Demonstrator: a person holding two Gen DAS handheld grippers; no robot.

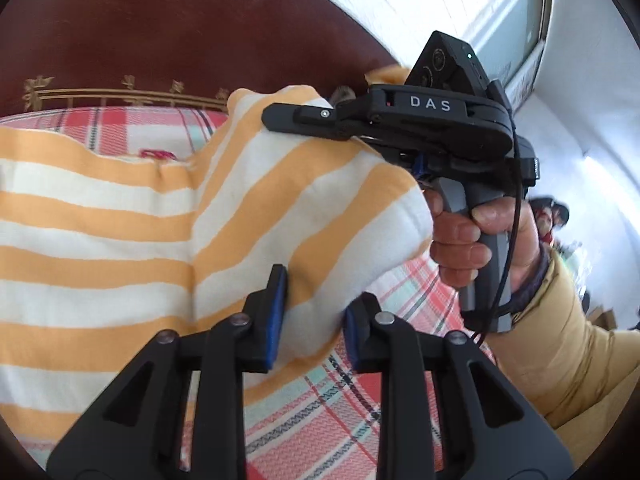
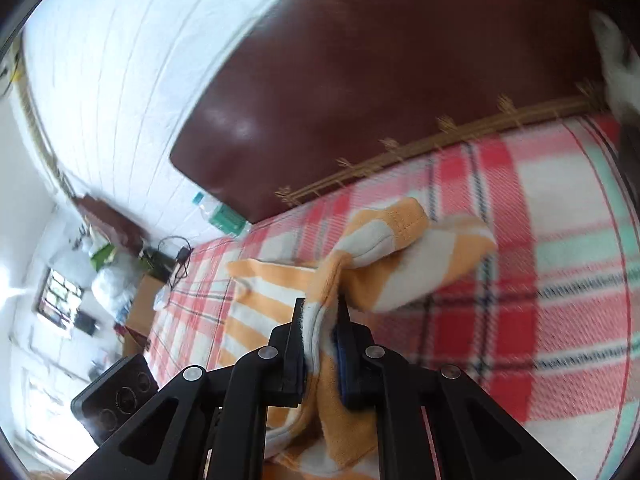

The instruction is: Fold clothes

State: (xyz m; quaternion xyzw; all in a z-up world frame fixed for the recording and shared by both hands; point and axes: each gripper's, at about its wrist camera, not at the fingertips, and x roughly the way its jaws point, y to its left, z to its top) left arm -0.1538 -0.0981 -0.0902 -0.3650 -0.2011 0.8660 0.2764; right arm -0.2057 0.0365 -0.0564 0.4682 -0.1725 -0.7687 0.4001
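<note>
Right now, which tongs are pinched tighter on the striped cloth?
The right tongs: fingers nearly together on a thin fold of striped cloth. The left tongs span a thicker bunch.

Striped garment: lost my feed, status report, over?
Left gripper and right gripper both shut on striped garment. Garment lifted over plaid bed cover. Nothing in the way.

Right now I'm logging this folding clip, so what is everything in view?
Garment: one, orange and white striped, lifted over the bed, pinched by both grippers.
Bedsheet: one, red, white and teal plaid, covering the bed.
Headboard: one, dark brown with gold trim, behind the bed.
Wall: white, behind the headboard.
Cardboard box: one, brown, beside the bed.
Left gripper: black, blue pads, shut on the garment.
Right gripper: black, shut on the garment.
Right hand: grips the handle.
</note>
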